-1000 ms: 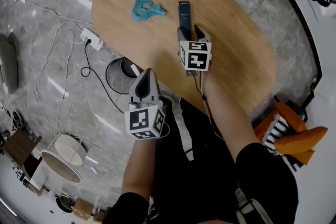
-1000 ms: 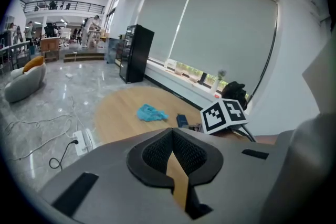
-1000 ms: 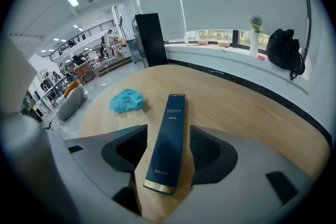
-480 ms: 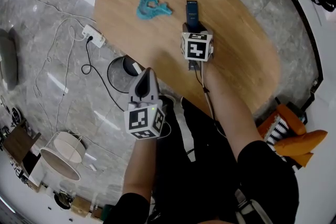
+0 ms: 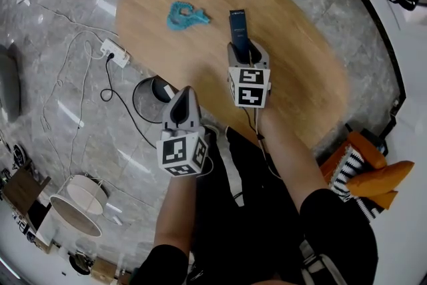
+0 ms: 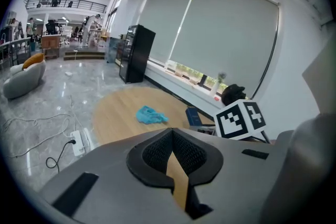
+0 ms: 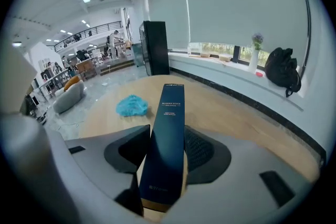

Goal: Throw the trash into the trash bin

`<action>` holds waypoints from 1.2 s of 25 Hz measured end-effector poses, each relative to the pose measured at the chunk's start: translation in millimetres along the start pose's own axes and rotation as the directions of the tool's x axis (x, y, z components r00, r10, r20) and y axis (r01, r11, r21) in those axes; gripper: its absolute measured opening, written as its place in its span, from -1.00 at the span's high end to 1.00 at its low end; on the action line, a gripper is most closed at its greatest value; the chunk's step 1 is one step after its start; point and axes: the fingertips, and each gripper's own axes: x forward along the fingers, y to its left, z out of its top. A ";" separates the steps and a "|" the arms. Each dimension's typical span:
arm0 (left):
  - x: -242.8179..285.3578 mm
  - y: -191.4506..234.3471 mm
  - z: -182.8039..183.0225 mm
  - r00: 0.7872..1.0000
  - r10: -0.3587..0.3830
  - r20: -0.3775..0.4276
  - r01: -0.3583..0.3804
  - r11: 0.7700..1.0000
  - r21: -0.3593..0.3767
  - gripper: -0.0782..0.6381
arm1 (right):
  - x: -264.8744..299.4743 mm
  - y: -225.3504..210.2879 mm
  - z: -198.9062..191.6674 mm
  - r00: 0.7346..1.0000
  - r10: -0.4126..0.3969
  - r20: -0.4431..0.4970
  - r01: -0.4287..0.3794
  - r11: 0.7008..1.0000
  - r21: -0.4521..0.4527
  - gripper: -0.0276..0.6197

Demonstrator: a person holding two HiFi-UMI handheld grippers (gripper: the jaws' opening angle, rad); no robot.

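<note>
Grey marble floor point(image 5: 60, 17) all round, thin cables point(image 5: 83, 100) trailing over it. Up top, a big oval wooden table point(image 5: 307, 63), mostly bare. Down below in the head view, dark trousers point(image 5: 260, 210).

On the floor just beside the table's near edge, a round bin point(image 5: 147, 98), mouth up, dark inside.

Right gripper point(image 5: 245, 48) out over the table, pointing forward and down, clamped on a box point(image 5: 238, 25). Long, slim, dark blue, lying lengthwise between the jaws, pads pressing its two long sides, far end sticking out well past the tips. Jaws standing wide for it, and just been closing in on it.

Left gripper point(image 5: 184, 94) lower and to the left, over the floor, tip overlapping the bin's rim in the head view. Jaws together, only a thin slit between the pads, nothing in them.

Further up the table, a crumpled blue wad point(image 5: 184, 13), apart from the box and off to its left.

Smallest of all, a white power strip point(image 5: 115, 52) on the floor left of the table, with a black lead point(image 5: 109, 87) plugged in.
</note>
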 end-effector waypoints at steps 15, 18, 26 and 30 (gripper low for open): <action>2.3 -26.4 -6.2 0.998 -0.052 0.030 0.053 0.998 -0.031 0.75 | -128.4 -9.6 38.9 0.981 -0.015 0.195 0.028 0.997 -0.067 0.28; -3.7 -21.0 -8.1 0.998 -0.045 0.031 0.046 0.998 -0.039 0.75 | -128.4 -0.7 37.2 0.982 -0.004 0.189 0.017 0.997 -0.069 0.28; -28.8 28.7 -4.5 0.998 0.019 0.053 -0.015 0.998 -0.069 0.75 | -122.3 54.5 48.1 0.980 0.060 0.190 -0.039 0.993 -0.110 0.28; -49.0 70.1 -5.4 0.995 0.077 0.061 -0.070 0.992 -0.108 0.75 | -112.9 106.2 49.4 0.975 0.134 0.175 -0.110 0.984 -0.141 0.28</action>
